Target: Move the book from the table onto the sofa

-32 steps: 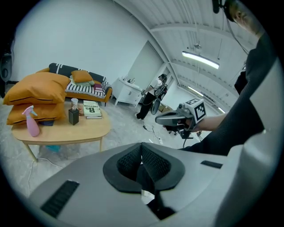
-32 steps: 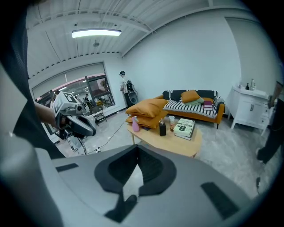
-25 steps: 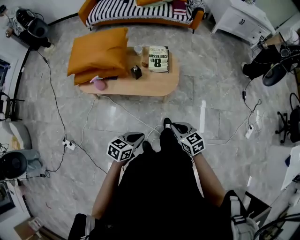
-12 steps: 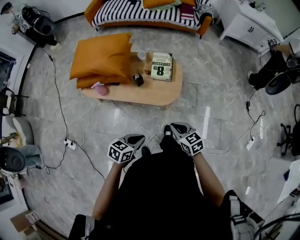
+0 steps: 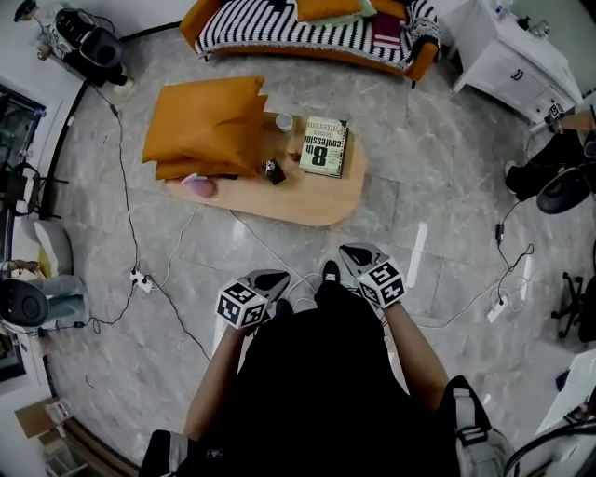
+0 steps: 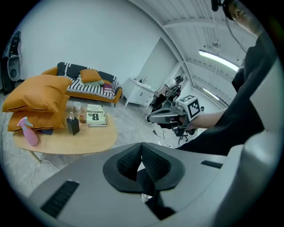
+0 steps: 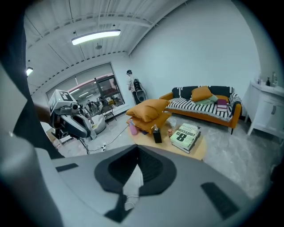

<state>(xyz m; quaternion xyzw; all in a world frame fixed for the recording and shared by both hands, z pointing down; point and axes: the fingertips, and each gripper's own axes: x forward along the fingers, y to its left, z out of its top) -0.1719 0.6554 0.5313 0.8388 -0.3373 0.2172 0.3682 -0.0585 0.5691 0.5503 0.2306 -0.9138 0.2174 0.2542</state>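
Book (image 5: 324,147) flat on table (image 5: 307,200), sofa (image 5: 279,23) cut off at top — left tongs (image 6: 142,155) and right tongs (image 7: 136,156) clenched, empty

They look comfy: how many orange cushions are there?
3. An upper cushion lies on a lower cushion on the table; a third cushion sits on the sofa. Others may be hidden.

black clothing (image 5: 317,373), black shoes (image 5: 331,272), grey left hand-held gripper (image 5: 276,277) and right hand-held gripper (image 5: 351,252) with black-and-white marker cubes (image 5: 240,306).
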